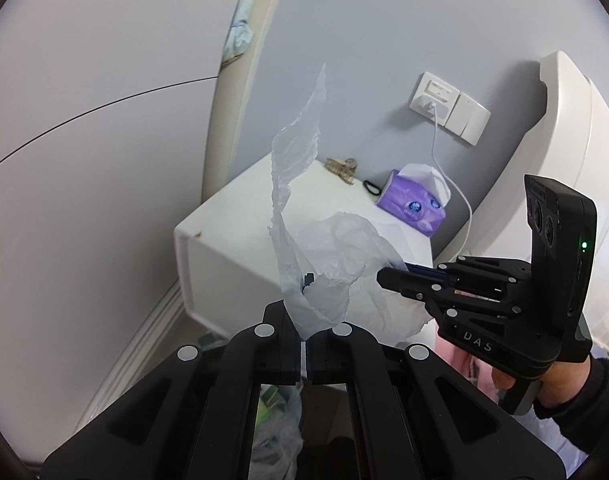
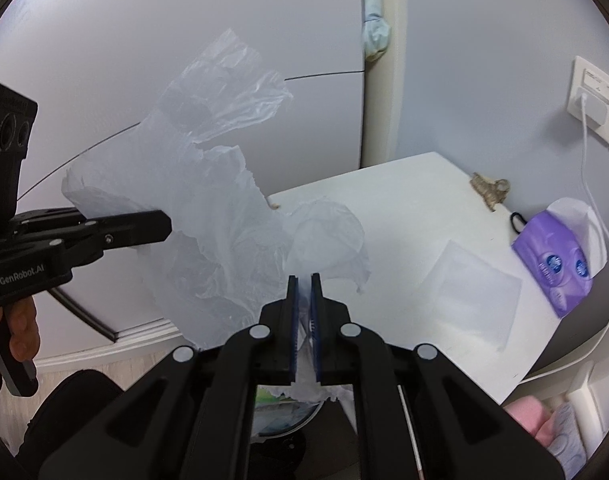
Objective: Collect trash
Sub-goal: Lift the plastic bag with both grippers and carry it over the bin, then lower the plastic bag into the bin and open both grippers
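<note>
**Both grippers pinch the bag rim above the bin**

The left gripper (image 1: 304,344) has its jaws fully closed on a thin fold of the clear plastic bag (image 1: 328,264), which stands up from the pinch and spreads ahead of the fingertips. The right gripper (image 2: 304,312) is almost closed too, with only film between its blue pads (image 2: 315,312). The bag hangs between the two pinches, held slack in the air.

To do this step well, I judge the two grips should draw apart evenly, so the mouth opens without the film slipping or tearing; each hold is only a narrow edge.

Beneath both sets of jaws something green shows through more plastic, probably a bin with rubbish, though the fingers hide most of it.

Ahead of the jaws stands the white bedside cabinet (image 2: 404,216), its near corner close behind the hanging film. On it, ahead and to the right of the right jaws, lie a purple tissue pack (image 2: 556,268) and a charger cable (image 2: 588,184). Left of the jaws is bare wall and open room.
</note>
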`<action>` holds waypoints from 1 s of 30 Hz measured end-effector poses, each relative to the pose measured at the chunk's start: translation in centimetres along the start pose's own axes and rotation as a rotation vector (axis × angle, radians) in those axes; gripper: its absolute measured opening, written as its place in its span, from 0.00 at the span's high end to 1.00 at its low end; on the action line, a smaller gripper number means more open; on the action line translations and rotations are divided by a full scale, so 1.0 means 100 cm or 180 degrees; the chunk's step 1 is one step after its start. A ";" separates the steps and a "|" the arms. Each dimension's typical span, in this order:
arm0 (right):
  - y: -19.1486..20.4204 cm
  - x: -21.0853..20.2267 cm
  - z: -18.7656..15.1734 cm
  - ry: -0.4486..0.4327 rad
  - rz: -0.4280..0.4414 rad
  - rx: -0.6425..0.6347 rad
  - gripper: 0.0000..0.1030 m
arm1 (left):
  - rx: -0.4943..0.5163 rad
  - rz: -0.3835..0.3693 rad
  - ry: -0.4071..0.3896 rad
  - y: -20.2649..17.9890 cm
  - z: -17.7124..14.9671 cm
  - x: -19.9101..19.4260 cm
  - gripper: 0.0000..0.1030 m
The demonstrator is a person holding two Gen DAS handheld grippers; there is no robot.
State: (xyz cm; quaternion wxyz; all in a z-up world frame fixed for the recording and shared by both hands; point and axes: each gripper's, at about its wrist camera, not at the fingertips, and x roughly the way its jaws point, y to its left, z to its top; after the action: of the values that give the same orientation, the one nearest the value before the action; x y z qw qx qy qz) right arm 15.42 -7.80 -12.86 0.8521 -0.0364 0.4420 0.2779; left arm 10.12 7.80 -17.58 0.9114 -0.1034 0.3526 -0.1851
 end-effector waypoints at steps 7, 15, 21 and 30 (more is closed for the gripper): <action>0.033 0.009 -0.020 0.0156 0.0125 -0.0141 0.92 | -0.0071 0.0088 0.0043 0.012 -0.026 -0.019 1.00; 0.062 0.027 -0.039 0.0342 0.0272 -0.0285 0.92 | -0.0146 0.0207 0.0209 0.030 -0.059 -0.026 1.00; 0.076 0.054 -0.055 0.0611 0.0360 -0.0411 0.92 | -0.0266 0.0255 0.0378 0.044 -0.084 -0.015 1.00; 0.079 0.106 -0.076 0.1060 0.0421 -0.0522 0.92 | -0.0430 0.0271 0.0717 0.067 -0.114 0.028 1.00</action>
State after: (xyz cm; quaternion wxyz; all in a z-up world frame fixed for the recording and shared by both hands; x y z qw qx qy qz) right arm 10.74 1.20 -24.22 0.7412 -0.1221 0.5542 0.3585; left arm 6.03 12.10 -29.73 0.8641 -0.1281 0.4684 -0.1324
